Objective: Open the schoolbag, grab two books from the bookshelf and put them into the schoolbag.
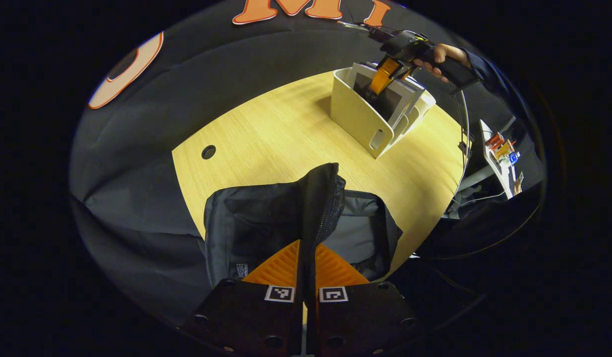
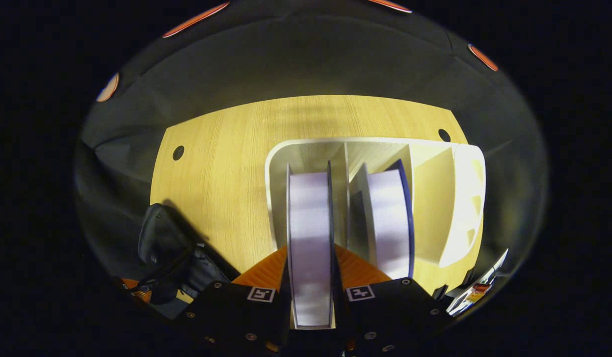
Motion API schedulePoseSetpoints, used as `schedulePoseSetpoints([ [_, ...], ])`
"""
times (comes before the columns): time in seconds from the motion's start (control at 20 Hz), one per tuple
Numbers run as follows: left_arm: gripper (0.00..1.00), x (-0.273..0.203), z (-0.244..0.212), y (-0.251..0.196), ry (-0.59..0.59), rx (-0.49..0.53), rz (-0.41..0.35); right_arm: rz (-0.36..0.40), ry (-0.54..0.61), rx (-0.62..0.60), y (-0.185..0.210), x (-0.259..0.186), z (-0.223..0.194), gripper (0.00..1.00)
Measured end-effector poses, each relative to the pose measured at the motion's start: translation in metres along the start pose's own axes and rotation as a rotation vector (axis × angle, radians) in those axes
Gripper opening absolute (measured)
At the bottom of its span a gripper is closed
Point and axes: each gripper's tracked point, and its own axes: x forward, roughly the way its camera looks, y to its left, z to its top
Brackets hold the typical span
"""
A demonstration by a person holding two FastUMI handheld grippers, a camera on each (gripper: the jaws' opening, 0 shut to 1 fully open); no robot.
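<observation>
A black schoolbag lies on the wooden table near its front edge. My left gripper is shut on the bag's raised flap, holding it up. A cream bookshelf stands at the far right of the table with books in its slots. In the left gripper view my right gripper reaches down into the shelf, held by a hand. In the right gripper view my right gripper is shut on a book standing in the bookshelf. A second book stands one slot to the right. The schoolbag shows at lower left.
Round cable holes sit in the table top. Bare wood stretches between bag and shelf. Beyond the table's right edge stands a white stand with small coloured items.
</observation>
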Motion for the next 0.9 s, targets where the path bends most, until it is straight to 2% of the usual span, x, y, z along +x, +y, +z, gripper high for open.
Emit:
schedulePoseSetpoints([
  [0.5,0.04,0.004,-0.002,-0.005,0.013,0.010,-0.023,0.071,-0.090,0.040,-0.012,-0.091,-0.035,0.35],
  [0.55,0.04,0.005,-0.002,-0.006,0.015,0.010,-0.025,0.084,-0.094,0.044,-0.014,-0.097,-0.040,0.27],
  [0.6,0.04,0.005,-0.003,-0.006,0.016,0.009,-0.026,0.097,-0.101,0.048,-0.016,-0.108,-0.046,0.34],
  [0.9,0.04,0.005,-0.001,-0.006,0.029,0.029,-0.023,0.183,-0.143,0.067,-0.023,-0.159,-0.089,0.33],
])
